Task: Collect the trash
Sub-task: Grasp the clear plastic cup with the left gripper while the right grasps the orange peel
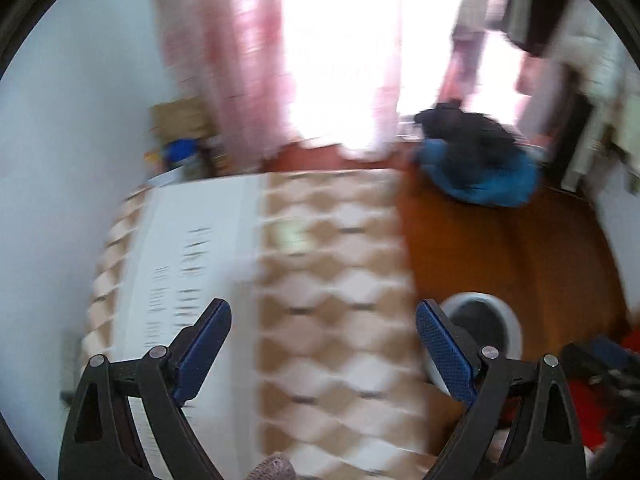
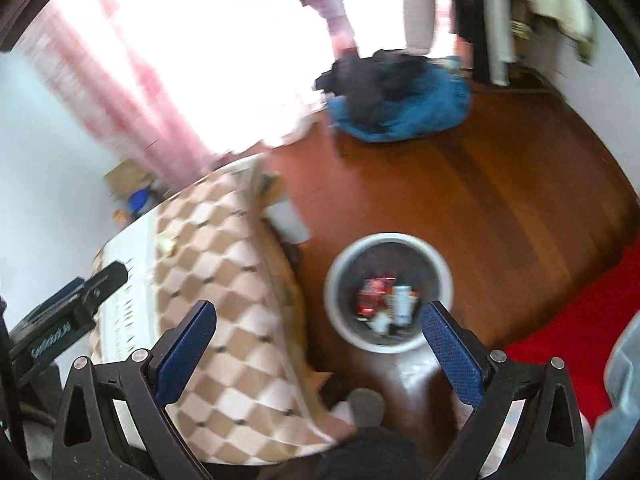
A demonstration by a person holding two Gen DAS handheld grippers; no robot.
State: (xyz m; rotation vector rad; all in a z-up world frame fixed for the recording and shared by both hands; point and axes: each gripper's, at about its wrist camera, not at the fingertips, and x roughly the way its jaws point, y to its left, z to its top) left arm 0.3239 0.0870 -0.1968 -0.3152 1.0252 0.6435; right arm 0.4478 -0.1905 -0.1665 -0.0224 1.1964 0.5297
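A round grey-white trash bin stands on the wooden floor beside the table. It holds red wrappers and a white bottle. In the left wrist view the bin shows partly behind the right finger. My left gripper is open and empty above the checkered tablecloth. My right gripper is open and empty, above the table edge and the bin. The left gripper also shows at the left of the right wrist view. A small pale scrap lies on the cloth. Both views are blurred.
A white printed sheet lies on the table's left side. A blue and black cloth pile lies on the floor by pink curtains. A red rug is at the right. A cardboard box and blue item sit behind the table.
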